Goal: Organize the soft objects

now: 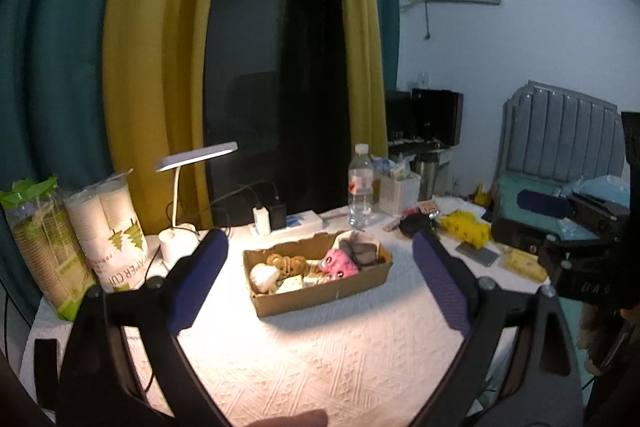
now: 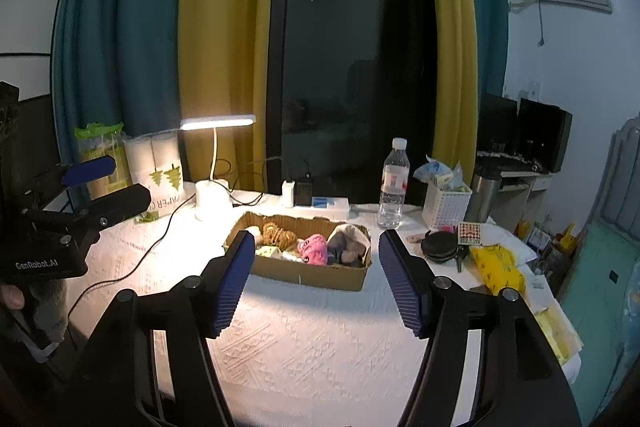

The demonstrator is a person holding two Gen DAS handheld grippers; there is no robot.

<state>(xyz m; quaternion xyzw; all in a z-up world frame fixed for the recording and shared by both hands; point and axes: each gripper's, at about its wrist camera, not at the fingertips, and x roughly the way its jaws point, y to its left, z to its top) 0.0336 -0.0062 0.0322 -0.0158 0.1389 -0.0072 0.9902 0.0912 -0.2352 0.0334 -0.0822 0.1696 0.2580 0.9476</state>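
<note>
A shallow cardboard box [image 1: 320,297] [image 2: 308,277] sits mid-table on the white textured cloth. It holds a pink plush [image 1: 339,263] [image 2: 313,247], a grey and white soft item [image 1: 360,247] [image 2: 349,243], a tan braided bundle [image 1: 286,263] [image 2: 277,233], a white round piece [image 1: 262,277] and small pale pieces. My left gripper [image 1: 320,247] is open and empty, held before the box. My right gripper [image 2: 318,243] is open and empty, also before the box. Each gripper shows at the edge of the other's view.
A lit desk lamp [image 2: 212,163] and paper-cup sleeves [image 1: 116,227] stand at back left. A water bottle [image 2: 394,187], white basket [image 2: 446,205], power strip [image 2: 320,205], black round case [image 2: 440,247] and yellow bag [image 2: 496,267] lie at back right. A cable [image 2: 132,267] crosses the cloth.
</note>
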